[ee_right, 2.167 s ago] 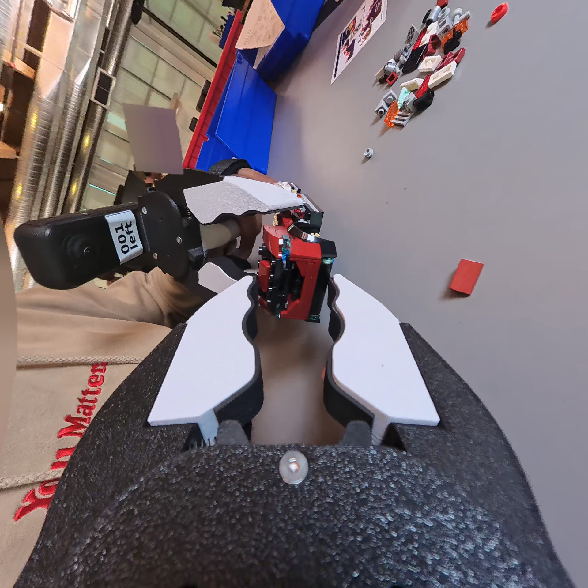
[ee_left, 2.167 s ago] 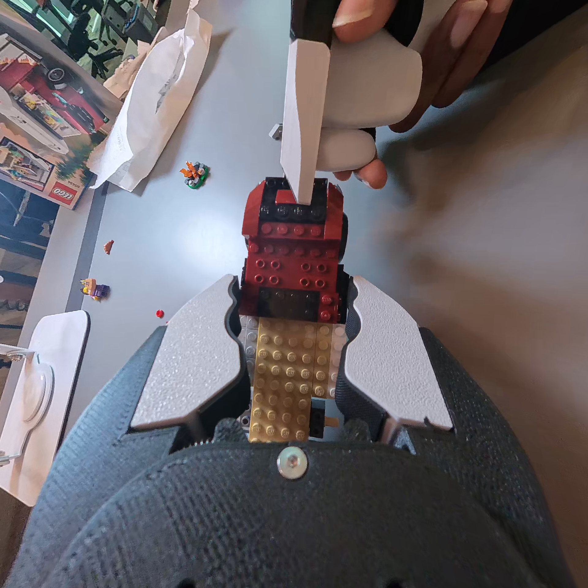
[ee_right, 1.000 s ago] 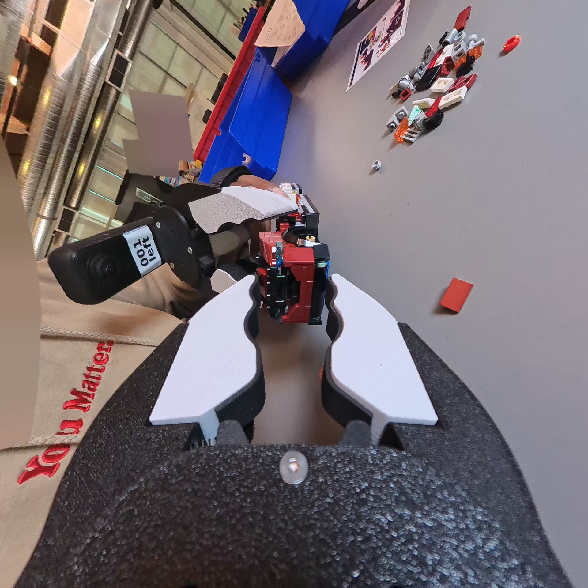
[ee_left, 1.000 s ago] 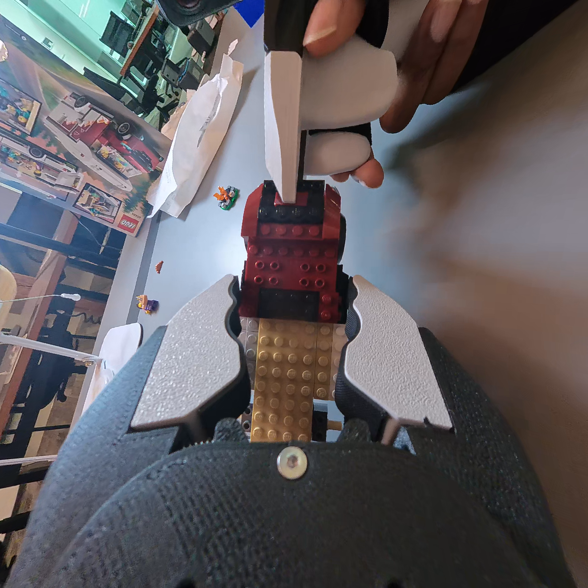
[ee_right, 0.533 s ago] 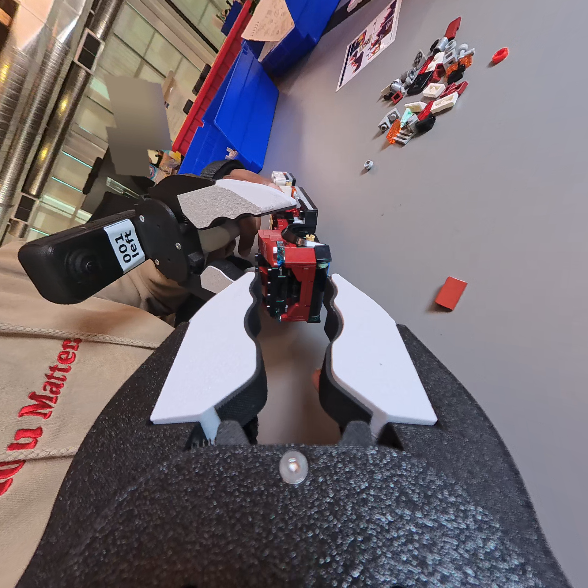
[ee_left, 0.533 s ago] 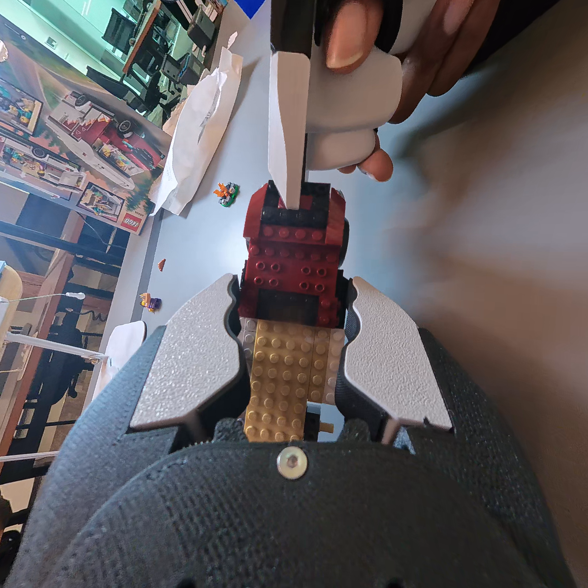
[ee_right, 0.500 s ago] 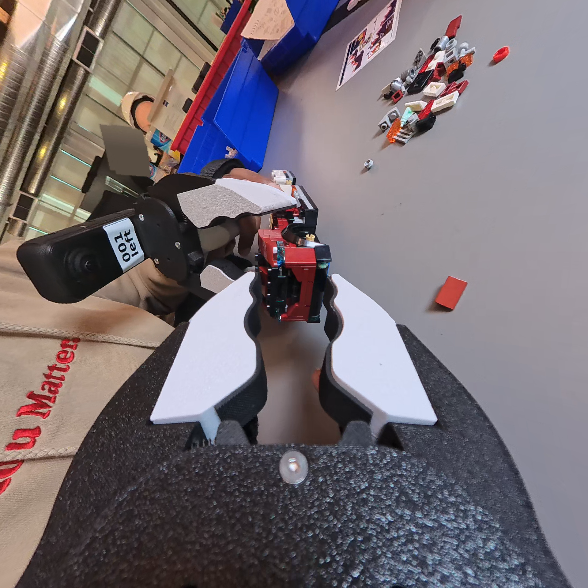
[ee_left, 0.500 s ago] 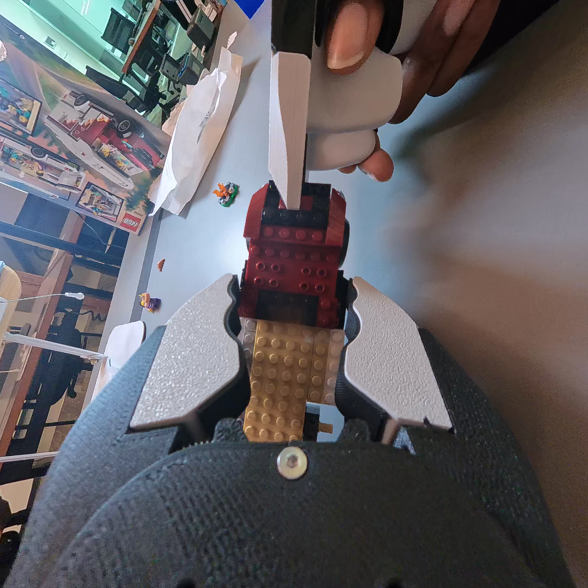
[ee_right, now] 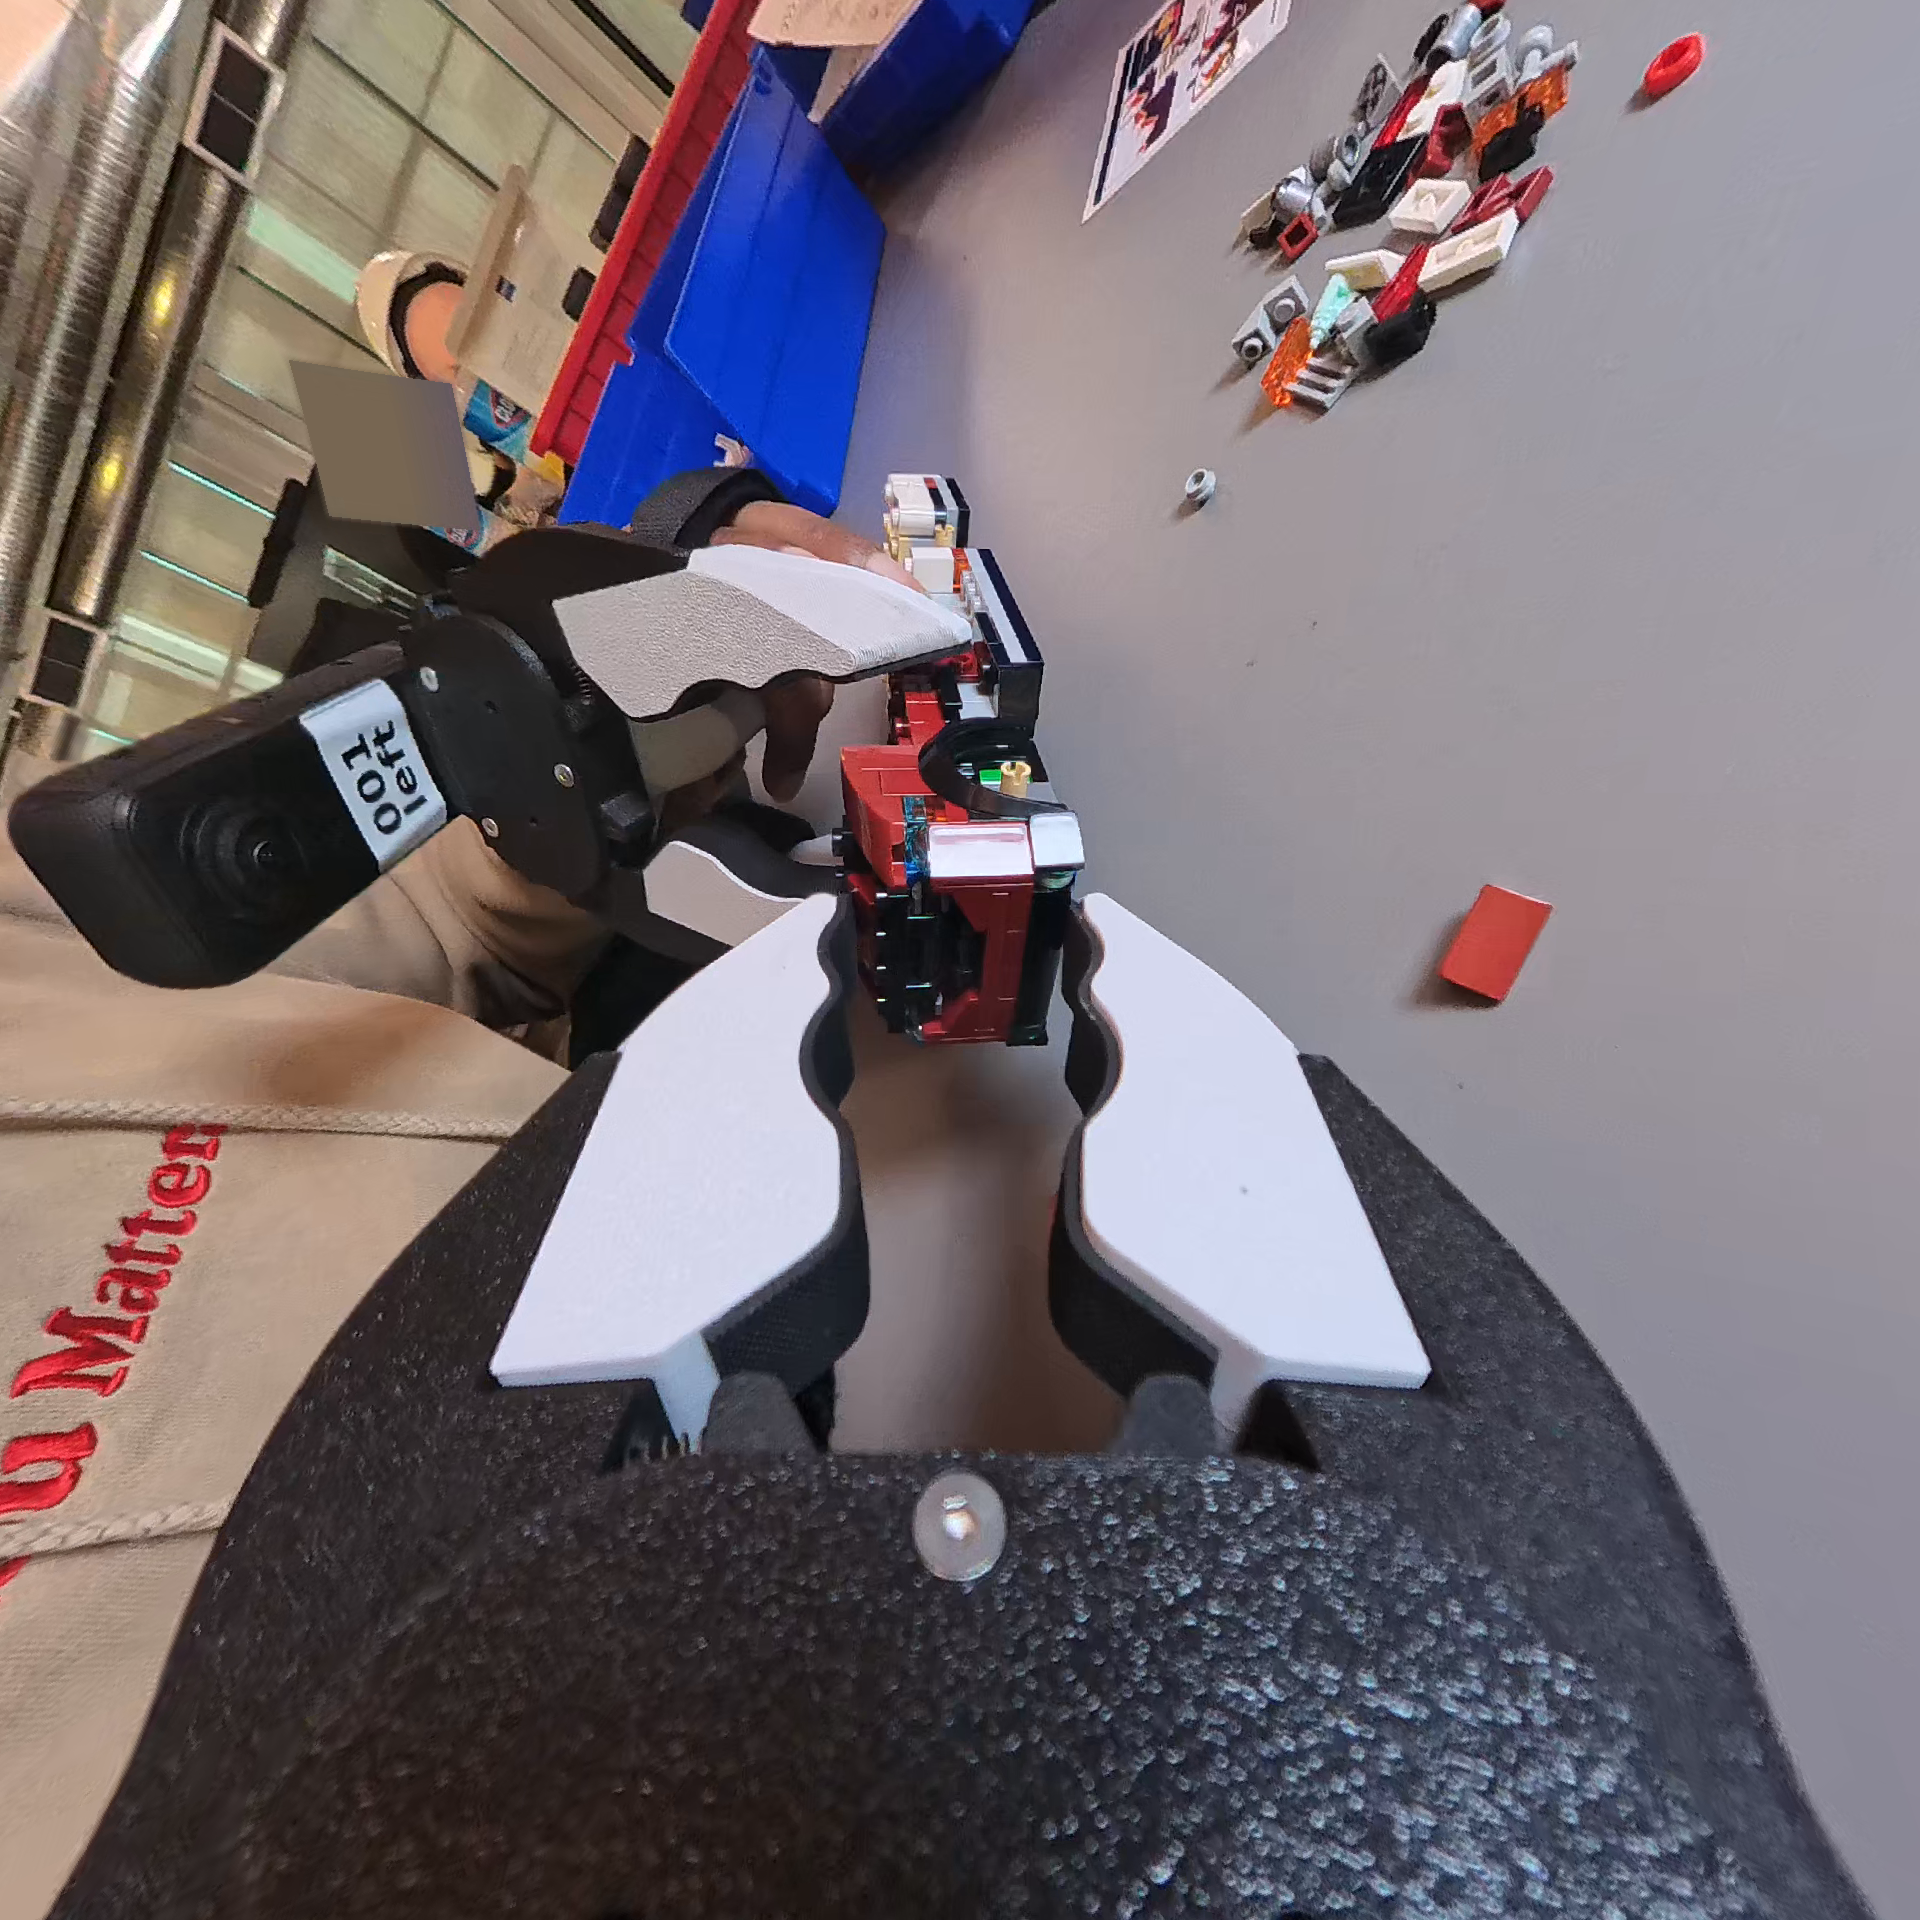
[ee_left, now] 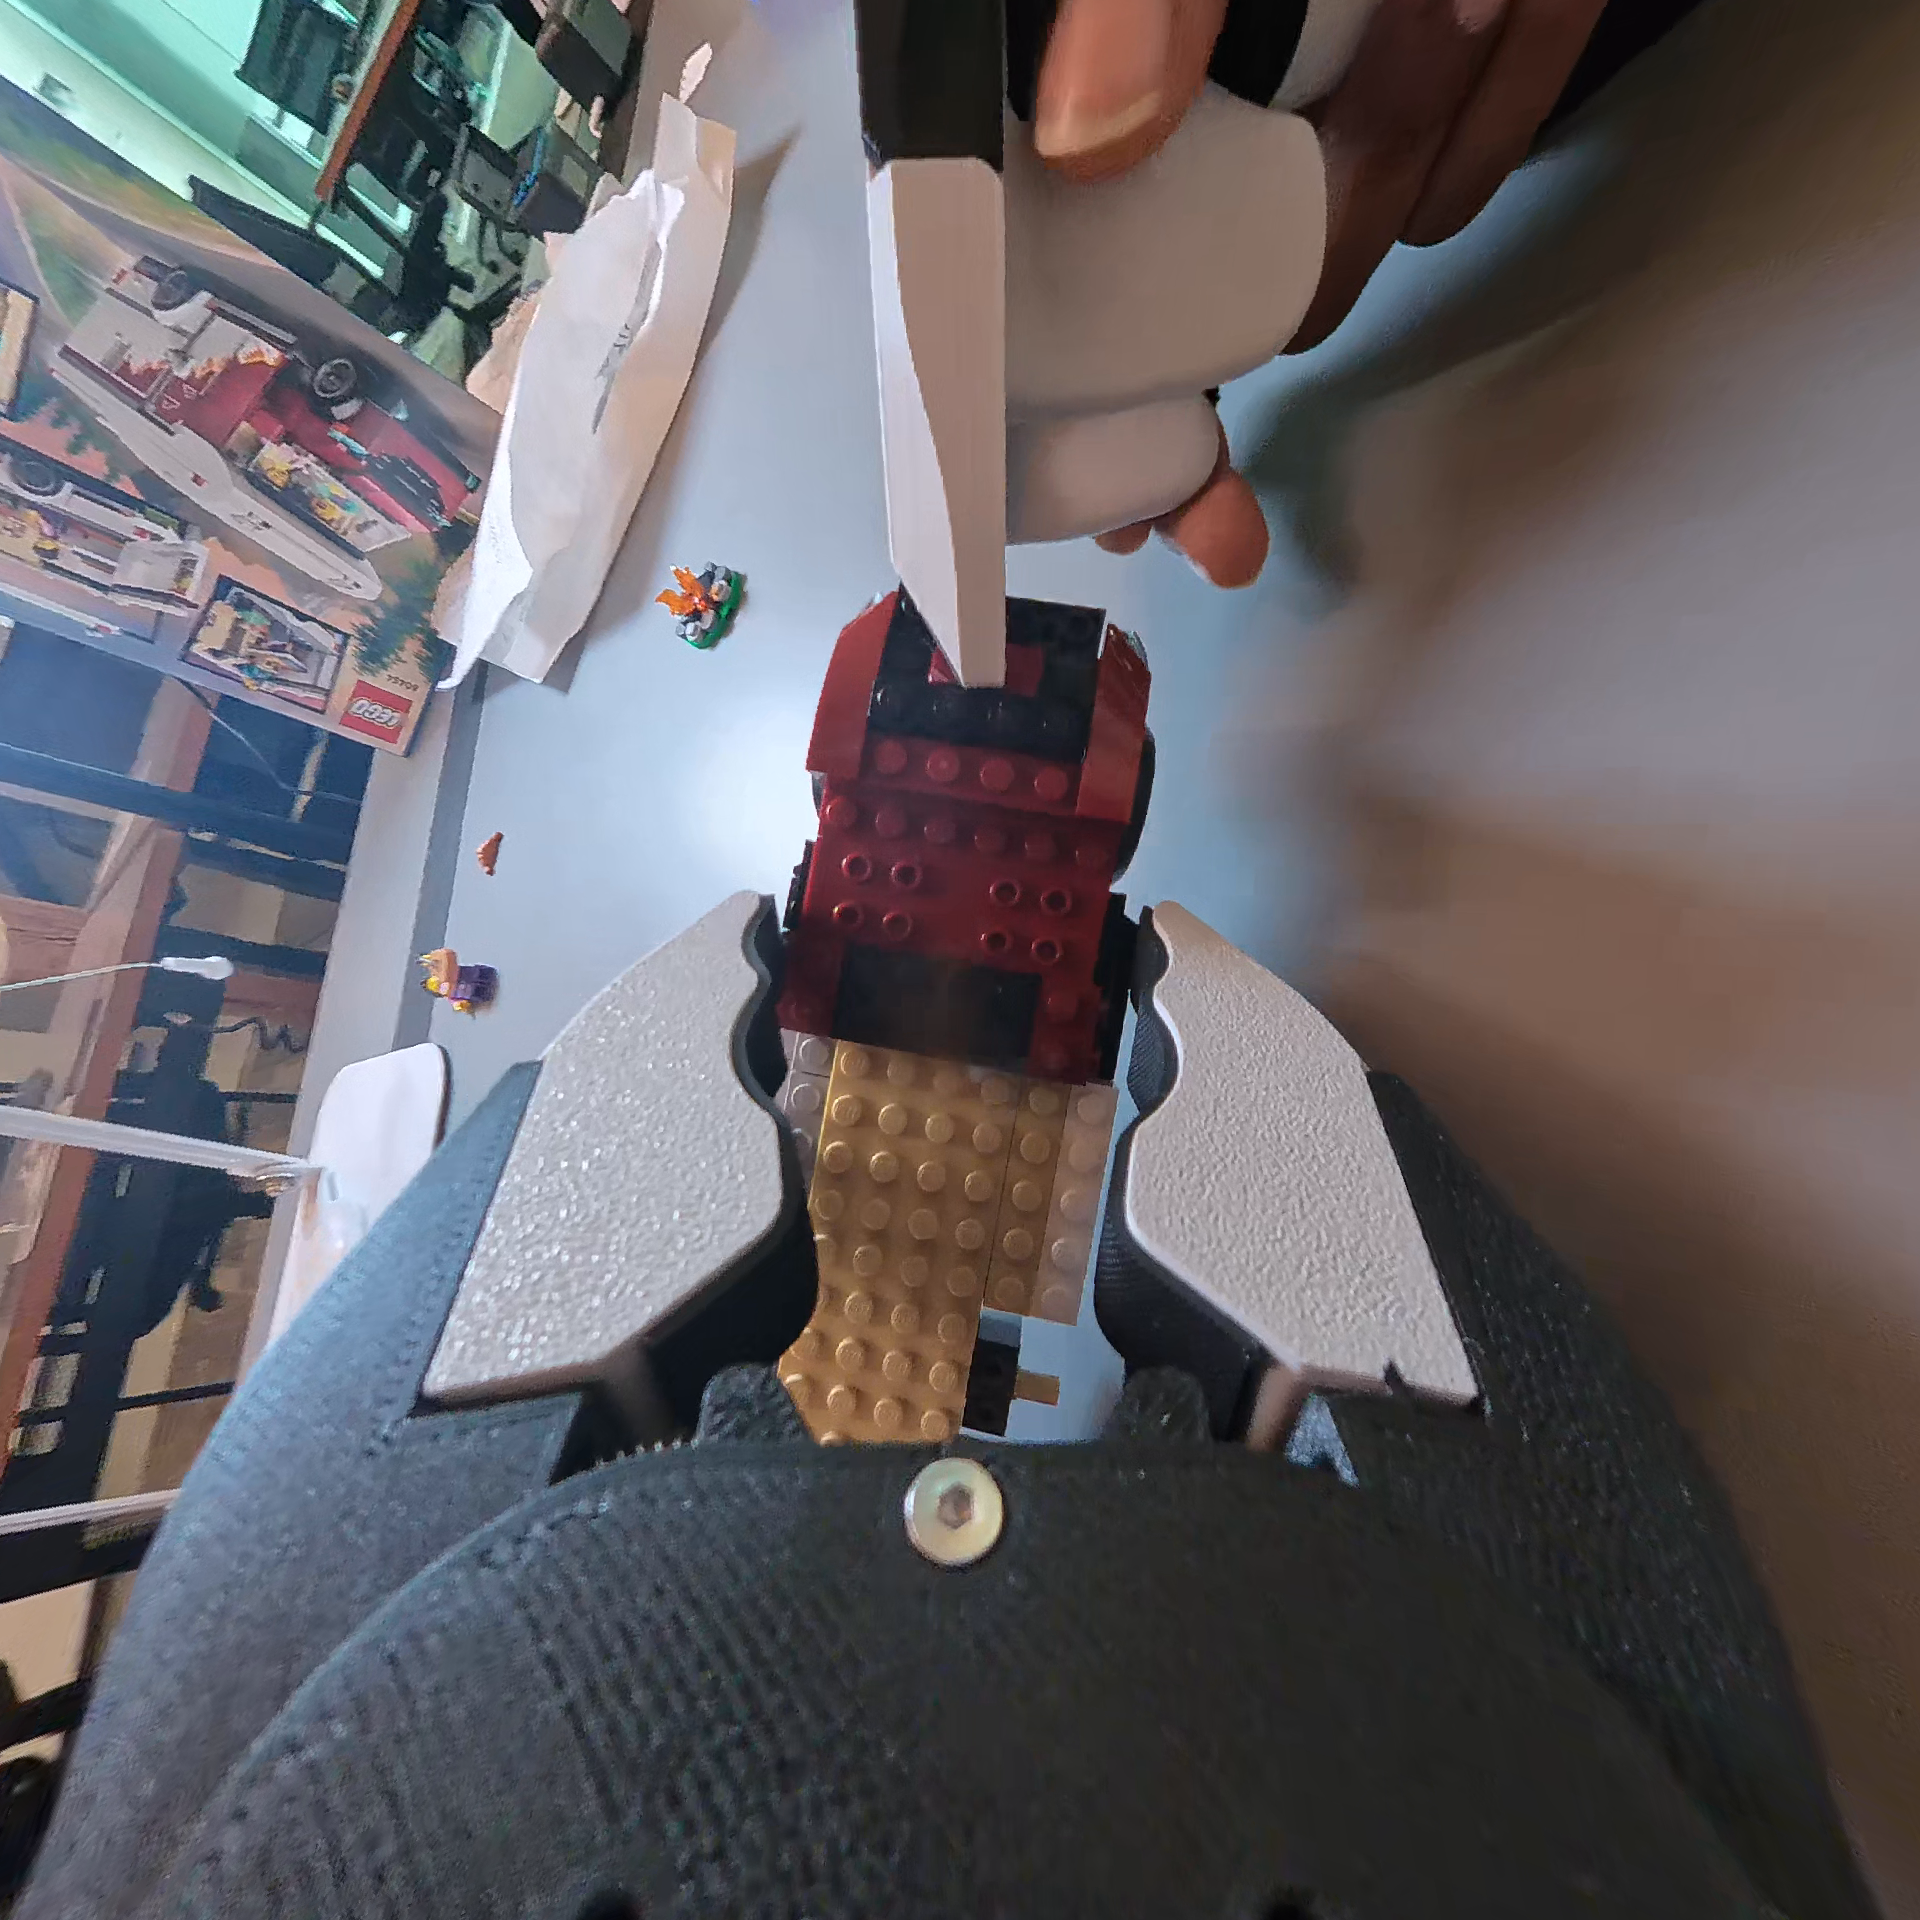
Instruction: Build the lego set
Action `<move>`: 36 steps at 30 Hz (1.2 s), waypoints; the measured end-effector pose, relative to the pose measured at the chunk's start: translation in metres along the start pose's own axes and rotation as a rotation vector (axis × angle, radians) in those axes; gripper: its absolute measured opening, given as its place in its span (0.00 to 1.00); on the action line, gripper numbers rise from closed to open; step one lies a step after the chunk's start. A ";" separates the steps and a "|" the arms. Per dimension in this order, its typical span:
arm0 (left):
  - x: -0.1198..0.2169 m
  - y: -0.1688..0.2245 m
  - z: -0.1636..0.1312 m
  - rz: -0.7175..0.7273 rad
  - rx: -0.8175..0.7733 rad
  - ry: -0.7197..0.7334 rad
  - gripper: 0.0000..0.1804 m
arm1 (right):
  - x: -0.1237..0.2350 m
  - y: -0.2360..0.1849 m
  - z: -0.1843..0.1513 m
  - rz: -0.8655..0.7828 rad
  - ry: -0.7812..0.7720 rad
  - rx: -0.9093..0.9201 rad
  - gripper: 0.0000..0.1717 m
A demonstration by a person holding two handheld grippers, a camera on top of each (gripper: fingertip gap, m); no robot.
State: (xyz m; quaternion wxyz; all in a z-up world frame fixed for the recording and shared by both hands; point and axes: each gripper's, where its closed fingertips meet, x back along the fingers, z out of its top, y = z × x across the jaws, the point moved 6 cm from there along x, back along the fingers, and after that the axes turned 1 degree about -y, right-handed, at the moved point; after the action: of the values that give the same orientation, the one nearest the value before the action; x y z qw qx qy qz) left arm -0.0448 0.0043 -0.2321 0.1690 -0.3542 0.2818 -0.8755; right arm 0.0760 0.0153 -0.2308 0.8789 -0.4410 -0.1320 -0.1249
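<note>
Little has shifted since earlier: both grippers stay clamped on the brick-built vehicle, held above the grey desk. Its studded dark-red body has black trim and a tan plate behind. The left gripper squeezes its middle; the right gripper pinches its front end. A loose red tile lies nearby.

Dark red and black brick model with a tan studded plate; grey table; perhaps orange among loose bricks.
</note>
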 end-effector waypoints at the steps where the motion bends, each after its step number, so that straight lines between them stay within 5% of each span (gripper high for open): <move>1: 0.000 0.001 0.000 -0.023 0.013 -0.005 0.36 | 0.001 0.000 0.000 -0.008 -0.019 -0.006 0.23; 6: -0.001 0.006 -0.009 -0.162 0.089 -0.098 0.36 | 0.027 0.004 -0.001 -0.103 -0.169 0.128 0.20; 10: 0.001 0.007 -0.013 -0.282 0.198 -0.136 0.36 | 0.039 0.031 0.011 -0.392 -0.311 0.488 0.16; 15: 0.002 0.009 -0.019 -0.391 0.369 -0.183 0.36 | 0.029 0.045 0.026 -0.344 -0.519 0.972 0.16; 23: 0.003 0.011 -0.021 -0.379 0.379 -0.198 0.38 | 0.008 0.058 0.036 -0.173 -0.726 0.983 0.15; 36: 0.004 0.009 -0.022 -0.390 0.398 -0.157 0.38 | 0.009 0.053 0.027 -0.160 -0.736 0.996 0.11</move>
State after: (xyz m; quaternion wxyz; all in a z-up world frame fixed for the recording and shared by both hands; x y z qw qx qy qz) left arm -0.0626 0.0033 -0.2483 0.0849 -0.4284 0.0167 -0.8994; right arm 0.0985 0.0670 -0.2513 0.8640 0.0187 -0.5011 0.0463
